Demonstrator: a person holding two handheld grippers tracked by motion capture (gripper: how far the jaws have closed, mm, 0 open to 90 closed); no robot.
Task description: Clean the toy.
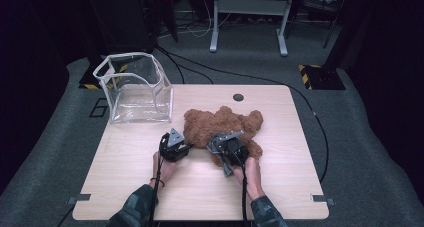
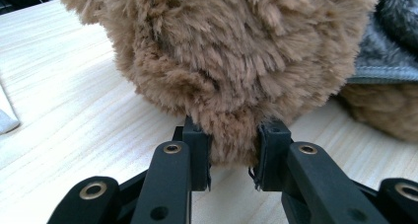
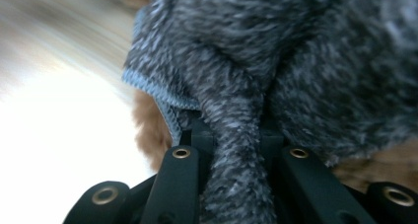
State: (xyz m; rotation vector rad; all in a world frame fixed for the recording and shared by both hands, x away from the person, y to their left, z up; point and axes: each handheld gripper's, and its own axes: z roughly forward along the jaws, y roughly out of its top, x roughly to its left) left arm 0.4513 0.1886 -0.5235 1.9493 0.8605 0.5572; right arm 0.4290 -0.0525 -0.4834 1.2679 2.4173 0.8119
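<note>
Nearest the high camera, two forearms in patterned sleeves are seen coming in from the bottom edge, each hand holding a gripper over the pale wooden counter [image 1: 150,187]. At the middle of the counter a brown plush teddy bear [image 1: 220,124] is laid, dressed in a grey knitted garment [image 3: 305,61] with a light blue hem. The left gripper [image 1: 176,148] is set against the bear's left side; in the left gripper view its jaws are closed narrowly on a tuft of brown fur [image 2: 231,145], which is pinched between the pads just above the counter surface. The right gripper [image 1: 227,148] is placed on the bear's lower part, and in the right gripper view its jaws are clamped tight on a fold of the grey garment, which is drawn down between them. A clear plastic box [image 1: 134,89] with white-edged rims is stood at the far left corner of the counter, well apart from the bear and from both grippers.
</note>
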